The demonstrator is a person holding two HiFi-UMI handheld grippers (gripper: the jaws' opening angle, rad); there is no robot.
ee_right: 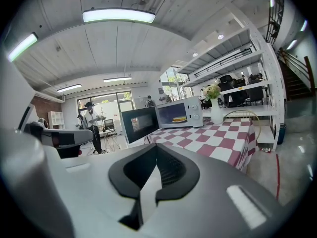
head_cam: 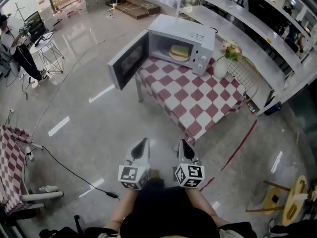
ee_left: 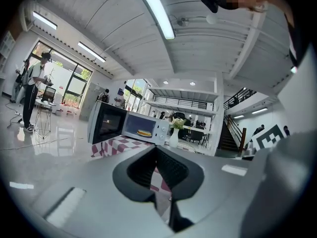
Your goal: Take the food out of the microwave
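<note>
On the checkered table well ahead stood the microwave, door open. I held the left gripper and right gripper side by side, aimed toward it, jaws pressed together on nothing. The food sat inside the microwave.

left gripper, right gripper side by side (fingers closed)

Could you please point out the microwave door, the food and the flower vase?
microwave door (head_cam: 128, 61): head view, on its dark window.
food (head_cam: 179, 51): head view, on its yellow top.
flower vase (head_cam: 220, 69): head view, on its white body.
</note>
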